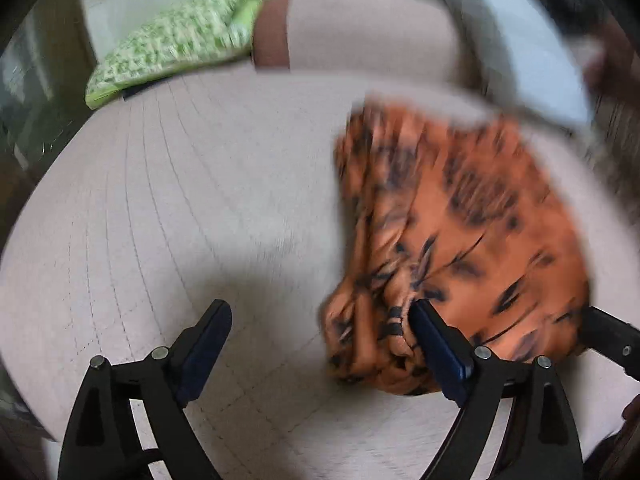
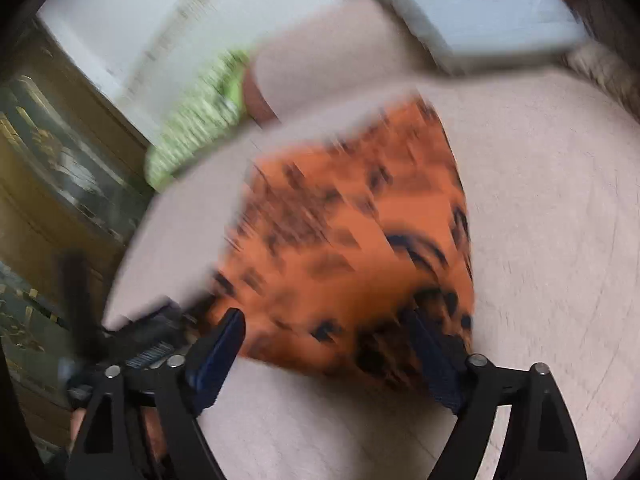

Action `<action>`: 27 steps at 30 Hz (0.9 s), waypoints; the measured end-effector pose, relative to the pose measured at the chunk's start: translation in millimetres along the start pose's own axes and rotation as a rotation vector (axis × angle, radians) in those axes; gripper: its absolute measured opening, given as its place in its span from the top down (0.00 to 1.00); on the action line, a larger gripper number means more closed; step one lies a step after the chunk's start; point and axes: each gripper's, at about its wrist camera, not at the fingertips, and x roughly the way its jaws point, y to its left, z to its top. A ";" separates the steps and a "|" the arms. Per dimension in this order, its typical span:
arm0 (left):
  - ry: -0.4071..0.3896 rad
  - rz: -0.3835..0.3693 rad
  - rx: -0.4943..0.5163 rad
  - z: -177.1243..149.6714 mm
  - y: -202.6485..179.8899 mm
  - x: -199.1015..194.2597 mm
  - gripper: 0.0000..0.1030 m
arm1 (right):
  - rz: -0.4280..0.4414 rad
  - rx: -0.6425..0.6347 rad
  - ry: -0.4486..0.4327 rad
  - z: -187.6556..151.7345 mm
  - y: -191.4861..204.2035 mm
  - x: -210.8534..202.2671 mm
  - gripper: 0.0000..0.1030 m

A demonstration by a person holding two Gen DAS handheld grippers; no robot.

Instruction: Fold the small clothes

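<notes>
An orange garment with black markings (image 1: pixel 460 216) lies on a pale quilted surface (image 1: pixel 160 200), its near left corner bunched into folds. In the left wrist view my left gripper (image 1: pixel 320 316) is open, low over the surface, its right finger against the bunched corner and its left finger over bare quilt. In the right wrist view the same garment (image 2: pixel 344 232) is blurred, and my right gripper (image 2: pixel 324 320) is open with its fingers spread over the garment's near edge. The pads press on nothing. A finger of the right gripper (image 1: pixel 608 340) shows at the garment's right edge.
A green patterned cushion (image 1: pixel 176 40) and a pale pillow (image 1: pixel 360 32) lie at the far side. A light bluish pillow (image 2: pixel 500 12) sits at the back right. A dark wooden cabinet with glass (image 2: pixel 52 168) stands to the left of the surface.
</notes>
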 end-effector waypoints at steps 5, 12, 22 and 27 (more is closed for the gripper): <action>-0.078 -0.061 -0.093 -0.7 21.5 -54.6 0.12 | -0.001 -0.050 -0.175 -16.6 25.1 -78.9 0.18; -0.211 -0.167 -0.042 -37.6 7.7 -148.8 0.12 | -0.275 -0.260 -0.229 -59.4 70.2 -135.0 0.16; -0.271 -0.210 -0.032 -57.6 -8.8 -203.1 0.12 | -0.417 -0.280 -0.277 -87.3 90.0 -157.2 0.14; -0.286 -0.207 -0.016 -63.7 -11.6 -220.2 0.12 | -0.449 -0.307 -0.271 -93.6 97.7 -163.2 0.14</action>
